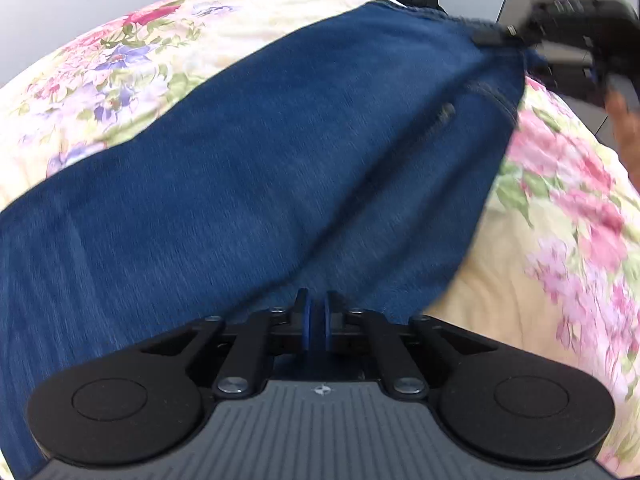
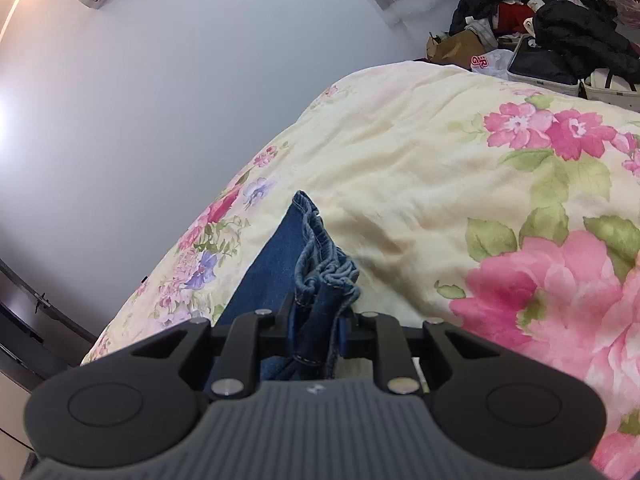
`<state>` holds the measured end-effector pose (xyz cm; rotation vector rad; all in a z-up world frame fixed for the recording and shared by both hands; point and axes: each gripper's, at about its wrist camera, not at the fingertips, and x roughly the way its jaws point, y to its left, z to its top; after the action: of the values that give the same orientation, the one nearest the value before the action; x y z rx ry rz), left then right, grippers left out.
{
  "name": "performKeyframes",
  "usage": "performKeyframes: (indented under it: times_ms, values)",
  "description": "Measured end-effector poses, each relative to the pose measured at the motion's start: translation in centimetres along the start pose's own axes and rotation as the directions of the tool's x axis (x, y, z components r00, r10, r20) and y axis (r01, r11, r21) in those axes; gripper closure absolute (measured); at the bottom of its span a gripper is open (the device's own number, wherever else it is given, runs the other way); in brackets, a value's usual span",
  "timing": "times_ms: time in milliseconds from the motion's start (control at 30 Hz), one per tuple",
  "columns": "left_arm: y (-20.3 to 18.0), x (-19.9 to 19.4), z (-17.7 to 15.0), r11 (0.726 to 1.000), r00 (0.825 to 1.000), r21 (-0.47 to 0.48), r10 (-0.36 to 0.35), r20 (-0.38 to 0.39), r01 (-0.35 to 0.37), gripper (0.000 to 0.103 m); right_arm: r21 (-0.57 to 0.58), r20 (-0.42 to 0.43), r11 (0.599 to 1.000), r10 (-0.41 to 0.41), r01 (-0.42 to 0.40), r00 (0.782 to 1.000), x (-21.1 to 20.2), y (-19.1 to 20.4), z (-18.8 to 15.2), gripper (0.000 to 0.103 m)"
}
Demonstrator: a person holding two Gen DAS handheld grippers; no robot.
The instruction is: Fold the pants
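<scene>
Currently we pinch the pants [image 1: 280, 152] in both the left claw [image 1: 318, 320] and right claw [image 2: 316, 328], ready to fold them across the bed [image 2: 400, 160].

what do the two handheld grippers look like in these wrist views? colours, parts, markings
Both match. The left gripper and right gripper each have a grey ribbed housing with a small white logo, two round black discs at the sides, black linkage arms with silver screws, and black fingers with blue pads. No cables or sleeves are visible.
</scene>
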<state>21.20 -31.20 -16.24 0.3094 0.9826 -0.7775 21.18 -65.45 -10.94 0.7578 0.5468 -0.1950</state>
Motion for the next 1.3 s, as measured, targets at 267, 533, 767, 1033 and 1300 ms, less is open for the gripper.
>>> performKeyframes:
  times_ms: [267, 533, 767, 1033, 1300]
  values:
    - [1.7, -3.7, -1.8, 0.994, 0.998, -0.096, -0.058, 0.033, 0.061, 0.093, -0.102, 0.054, 0.995, 0.011, -0.005, 0.998, -2.6, 4.9, -0.6, 0.09]
    - [9.1, -13.1, -2.5, 0.987, 0.986, -0.141, 0.091, 0.137, -0.072, 0.087, -0.336, 0.115, 0.942, 0.053, -0.011, 0.992, -5.4, 14.5, -3.0, 0.09]
    - [16.8, -20.2, -5.9, 0.941, 0.946, -0.273, 0.257, 0.197, -0.199, 0.08, -0.413, 0.088, 0.909, 0.099, -0.054, 0.991, -4.9, 22.7, -6.1, 0.09]
    - [23.4, -21.8, -10.9, 0.883, 0.935, -0.406, 0.32, 0.156, -0.234, 0.079, -0.457, -0.03, 0.876, 0.157, -0.153, 0.987, -1.5, 30.8, -13.5, 0.091]
    - [26.6, -20.4, -15.6, 0.855, 0.953, -0.477, 0.284, 0.106, -0.202, 0.079, -0.51, -0.28, 0.836, 0.062, -0.203, 0.958, 5.7, 33.0, -25.9, 0.091]
